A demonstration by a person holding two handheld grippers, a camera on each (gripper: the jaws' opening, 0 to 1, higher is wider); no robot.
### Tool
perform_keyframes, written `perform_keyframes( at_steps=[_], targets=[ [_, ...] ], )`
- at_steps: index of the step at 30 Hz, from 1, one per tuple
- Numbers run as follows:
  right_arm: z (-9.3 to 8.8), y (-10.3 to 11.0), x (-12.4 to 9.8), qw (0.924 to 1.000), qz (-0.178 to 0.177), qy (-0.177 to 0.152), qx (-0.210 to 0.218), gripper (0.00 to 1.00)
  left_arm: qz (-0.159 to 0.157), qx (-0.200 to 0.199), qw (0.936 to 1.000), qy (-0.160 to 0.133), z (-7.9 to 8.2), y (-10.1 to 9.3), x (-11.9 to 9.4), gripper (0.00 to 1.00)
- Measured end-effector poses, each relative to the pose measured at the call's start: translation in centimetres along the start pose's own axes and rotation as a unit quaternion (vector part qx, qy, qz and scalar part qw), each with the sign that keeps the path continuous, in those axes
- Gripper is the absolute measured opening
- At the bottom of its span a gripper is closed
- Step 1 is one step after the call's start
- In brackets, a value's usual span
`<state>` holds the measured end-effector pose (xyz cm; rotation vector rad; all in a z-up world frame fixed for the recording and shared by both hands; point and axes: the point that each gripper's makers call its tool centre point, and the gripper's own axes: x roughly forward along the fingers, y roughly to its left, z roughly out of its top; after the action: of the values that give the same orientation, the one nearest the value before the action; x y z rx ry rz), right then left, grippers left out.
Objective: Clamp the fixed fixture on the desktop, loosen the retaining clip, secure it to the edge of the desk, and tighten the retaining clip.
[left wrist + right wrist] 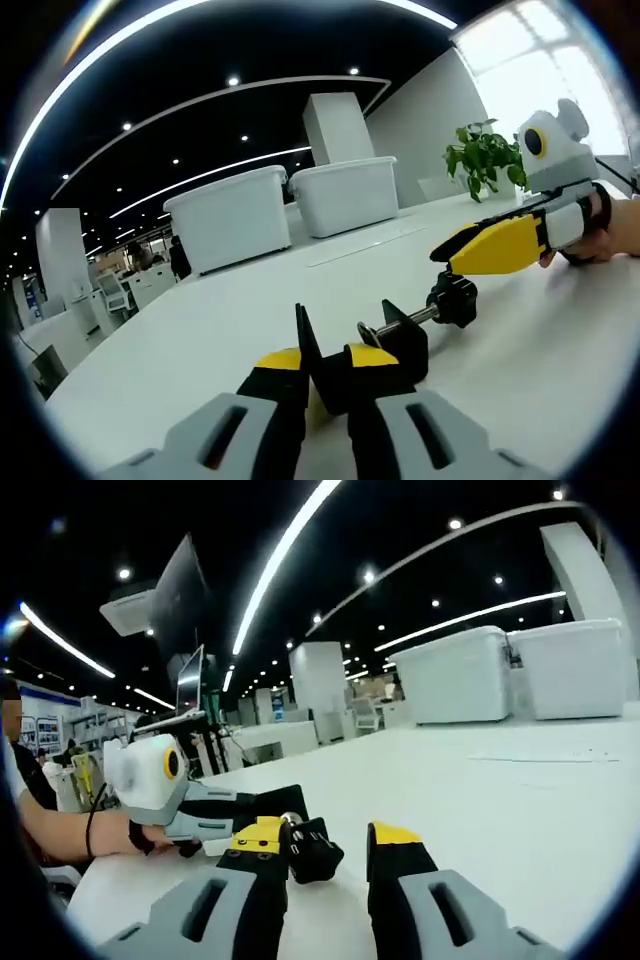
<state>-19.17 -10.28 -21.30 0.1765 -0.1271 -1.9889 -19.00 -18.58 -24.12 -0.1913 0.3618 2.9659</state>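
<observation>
Gripping: left gripper (322, 385) jaws closed on black metal C-clamp fixture (385, 345) lying on white bench (560, 360).
Axis: screw runs toward black knob (455, 299) (away-right).
Nearer: right gripper (325, 865), jaws wide, knob between them.

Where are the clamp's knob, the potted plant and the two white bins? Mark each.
clamp's knob (455, 298): left gripper view, black knob face.
potted plant (484, 155): left gripper view, its leaves.
white bins (232, 215): left gripper view, nearer bin's front wall.

Right gripper (325, 855) sits low over the white desk (520, 810), jaws apart, the clamp's black knob (314, 848) between them. At left, a hand (150, 835) holds the other gripper (255, 815) by that knob.
</observation>
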Motion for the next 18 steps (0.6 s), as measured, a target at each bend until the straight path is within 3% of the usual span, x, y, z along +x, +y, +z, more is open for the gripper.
perform_keyframes(
  at_steps=[4,13,18],
  targets=[
    [-1.5,1.4,0.4,0.9988,0.016,0.032,-0.032,0.25,0.0,0.0,1.0,0.0,0.0,0.0,0.0,0.14],
    [-1.7,1.9,0.6,0.9973,0.023,0.032,-0.062,0.23,0.0,0.0,1.0,0.0,0.0,0.2,0.0,0.14],
    [-2.0,2.2,0.8,0.9826,0.011,0.032,-0.183,0.22,0.0,0.0,1.0,0.0,0.0,0.2,0.0,0.14]
  ],
)
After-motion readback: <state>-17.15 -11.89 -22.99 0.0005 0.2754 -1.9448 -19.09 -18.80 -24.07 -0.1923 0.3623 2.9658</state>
